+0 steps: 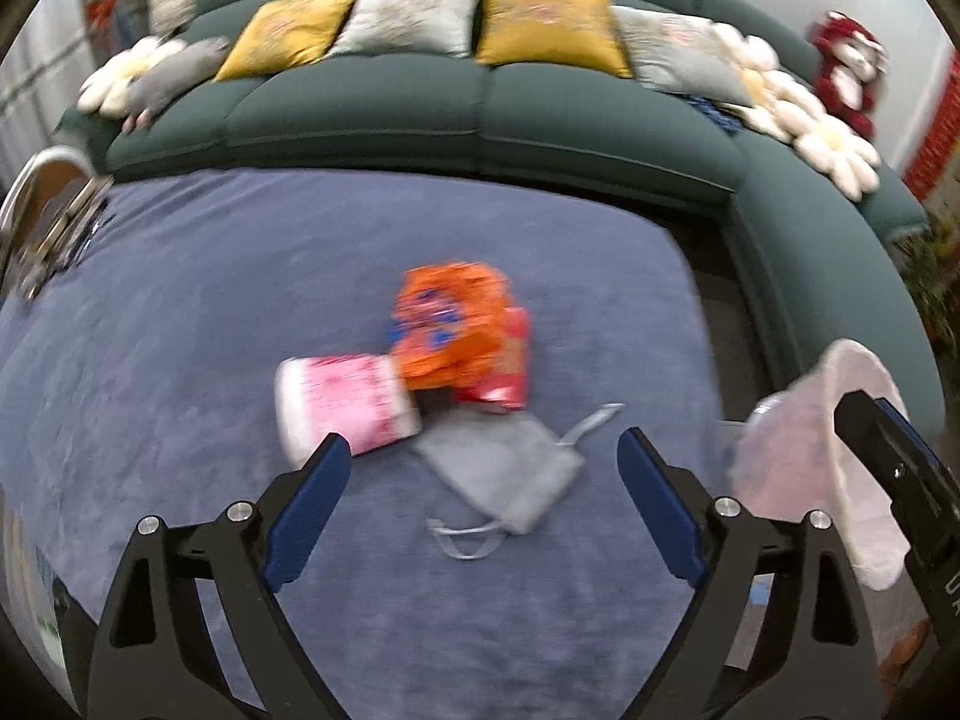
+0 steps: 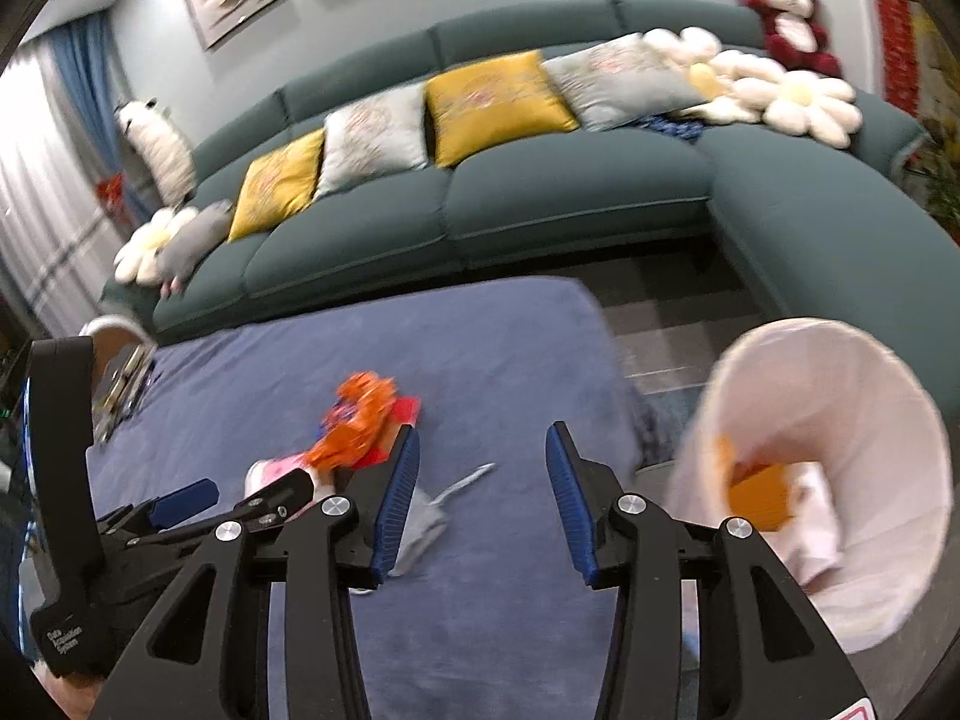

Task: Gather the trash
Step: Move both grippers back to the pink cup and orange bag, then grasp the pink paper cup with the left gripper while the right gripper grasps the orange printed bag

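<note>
On the blue cloth-covered table (image 1: 180,330) lie an orange snack wrapper (image 1: 453,324), a red packet (image 1: 510,360) under it, a pink-and-white cup (image 1: 345,405) on its side, and a grey pouch (image 1: 504,468) with a cord. My left gripper (image 1: 483,462) is open, just above the pouch and beside the cup. My right gripper (image 2: 483,462) is open and empty over the table, left of a white-lined trash bin (image 2: 840,420) that holds orange scraps. The bin also shows in the left wrist view (image 1: 810,456). The left gripper shows in the right wrist view (image 2: 240,495).
A dark green sectional sofa (image 2: 570,192) with yellow and grey cushions wraps the table's far and right sides. Plush toys sit on it, with a red teddy (image 2: 786,12) at its corner. A metal-framed object (image 1: 54,210) lies at the table's left edge.
</note>
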`<move>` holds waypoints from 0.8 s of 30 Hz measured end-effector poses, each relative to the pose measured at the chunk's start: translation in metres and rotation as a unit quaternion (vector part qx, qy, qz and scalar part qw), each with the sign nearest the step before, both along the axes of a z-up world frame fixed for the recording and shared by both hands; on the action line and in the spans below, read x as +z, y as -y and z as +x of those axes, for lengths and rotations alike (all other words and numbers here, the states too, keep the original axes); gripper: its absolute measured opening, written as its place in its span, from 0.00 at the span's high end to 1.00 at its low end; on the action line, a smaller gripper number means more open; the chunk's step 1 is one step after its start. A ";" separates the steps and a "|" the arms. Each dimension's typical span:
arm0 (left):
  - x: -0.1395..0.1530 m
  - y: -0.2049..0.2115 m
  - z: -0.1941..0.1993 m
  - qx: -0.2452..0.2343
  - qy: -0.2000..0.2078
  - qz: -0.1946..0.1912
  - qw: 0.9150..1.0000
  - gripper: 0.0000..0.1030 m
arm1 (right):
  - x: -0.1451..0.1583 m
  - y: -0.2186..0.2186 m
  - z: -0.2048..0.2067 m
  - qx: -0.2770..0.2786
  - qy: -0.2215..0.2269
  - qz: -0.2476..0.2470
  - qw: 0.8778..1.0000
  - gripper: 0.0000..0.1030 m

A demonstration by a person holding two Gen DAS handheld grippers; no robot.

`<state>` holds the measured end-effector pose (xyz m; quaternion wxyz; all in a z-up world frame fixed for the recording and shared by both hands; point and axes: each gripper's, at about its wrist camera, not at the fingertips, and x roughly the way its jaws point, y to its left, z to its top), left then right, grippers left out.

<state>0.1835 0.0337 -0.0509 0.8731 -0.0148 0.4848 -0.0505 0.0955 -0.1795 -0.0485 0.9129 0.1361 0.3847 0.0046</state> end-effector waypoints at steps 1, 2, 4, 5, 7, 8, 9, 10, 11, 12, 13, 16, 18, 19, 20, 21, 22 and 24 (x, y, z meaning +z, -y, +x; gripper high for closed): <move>-0.004 -0.012 0.003 0.011 -0.005 -0.001 1.000 0.16 | -0.004 -0.009 0.005 0.008 -0.004 0.001 1.000 0.58; -0.008 -0.021 0.005 0.020 -0.009 -0.003 1.000 0.16 | -0.008 -0.019 0.010 0.016 -0.008 0.001 1.000 0.58; -0.016 -0.039 0.011 0.037 -0.017 -0.002 0.999 0.16 | -0.015 -0.035 0.020 0.028 -0.017 0.001 0.999 0.57; -0.020 -0.047 0.014 0.044 -0.021 -0.002 0.999 0.16 | -0.020 -0.045 0.026 0.034 -0.021 0.001 0.999 0.54; -0.029 -0.062 0.019 0.055 -0.029 -0.004 0.998 0.16 | -0.028 -0.060 0.038 0.047 -0.029 0.000 0.998 0.54; -0.033 -0.068 0.022 0.060 -0.033 -0.005 0.998 0.16 | -0.030 -0.064 0.043 0.052 -0.033 0.000 0.998 0.54; -0.035 -0.072 0.023 0.064 -0.036 -0.006 0.997 0.16 | -0.034 -0.070 0.048 0.056 -0.037 0.000 0.998 0.54; -0.040 -0.078 0.026 0.067 -0.040 -0.008 0.997 0.16 | -0.039 -0.077 0.056 0.062 -0.043 0.000 0.997 0.53; -0.044 -0.083 0.029 0.069 -0.044 -0.010 0.997 0.16 | -0.043 -0.080 0.059 0.065 -0.047 0.000 0.997 0.53; -0.047 -0.086 0.031 0.070 -0.047 -0.013 0.996 0.16 | -0.047 -0.085 0.065 0.068 -0.051 0.001 0.996 0.52; -0.052 -0.089 0.034 0.072 -0.052 -0.017 0.996 0.16 | -0.051 -0.089 0.071 0.071 -0.055 0.003 0.996 0.52; -0.062 -0.096 0.042 0.077 -0.061 -0.022 0.995 0.16 | -0.063 -0.101 0.092 0.077 -0.066 0.006 0.995 0.52; -0.068 -0.098 0.046 0.078 -0.067 -0.027 0.994 0.17 | -0.069 -0.106 0.103 0.080 -0.073 0.006 0.994 0.52; -0.071 -0.099 0.049 0.079 -0.070 -0.029 0.994 0.17 | -0.074 -0.109 0.109 0.082 -0.077 0.005 0.994 0.52; -0.074 -0.100 0.051 0.079 -0.073 -0.033 0.994 0.17 | -0.077 -0.111 0.112 0.082 -0.080 0.004 0.993 0.52; -0.077 -0.100 0.054 0.077 -0.076 -0.036 0.994 0.17 | -0.082 -0.114 0.117 0.083 -0.085 0.002 0.993 0.52; -0.078 -0.099 0.055 0.076 -0.077 -0.035 0.993 0.18 | -0.086 -0.115 0.121 0.083 -0.089 0.001 0.993 0.52; -0.083 -0.099 0.059 0.073 -0.081 -0.039 0.993 0.23 | -0.092 -0.116 0.129 0.083 -0.095 0.002 0.992 0.52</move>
